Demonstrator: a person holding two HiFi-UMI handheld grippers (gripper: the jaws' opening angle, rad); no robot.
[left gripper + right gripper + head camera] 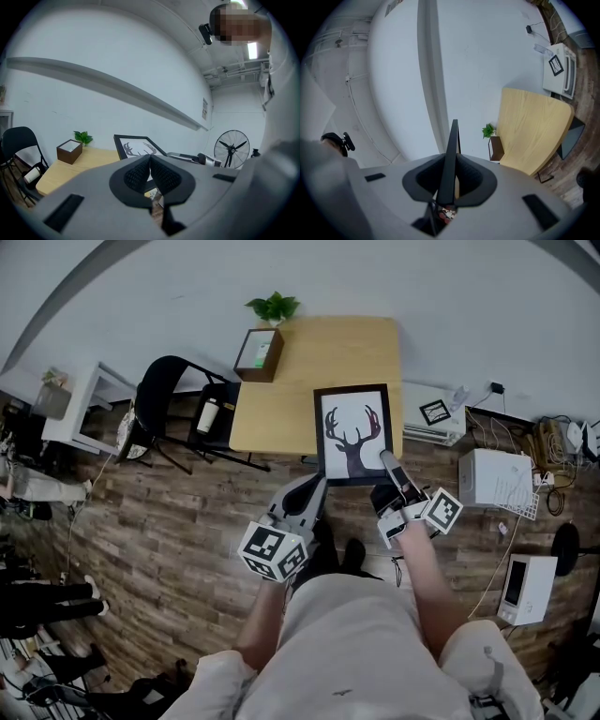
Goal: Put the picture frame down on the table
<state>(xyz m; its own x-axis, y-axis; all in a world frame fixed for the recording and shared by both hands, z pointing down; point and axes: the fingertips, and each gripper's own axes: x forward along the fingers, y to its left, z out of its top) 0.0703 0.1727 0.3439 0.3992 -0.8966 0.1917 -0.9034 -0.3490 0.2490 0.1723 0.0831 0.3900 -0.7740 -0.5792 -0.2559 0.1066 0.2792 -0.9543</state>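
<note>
The picture frame (353, 434) is black with a deer-antler print. It hangs over the near right part of the wooden table (291, 390), facing up toward me. My right gripper (387, 459) is shut on its lower right corner. In the right gripper view the frame (451, 150) runs edge-on between the jaws. My left gripper (316, 487) sits just below the frame's lower left edge, shut with nothing in it; its pads (138, 174) press together. Beyond them the frame (136, 146) shows above the table (70, 168).
A brown box (260, 353) and a small green plant (274, 307) stand at the table's far left corner. A black chair (173, 395) is left of the table. White boxes (495, 479) and cables lie on the floor at right. A fan (232, 147) stands off to the right.
</note>
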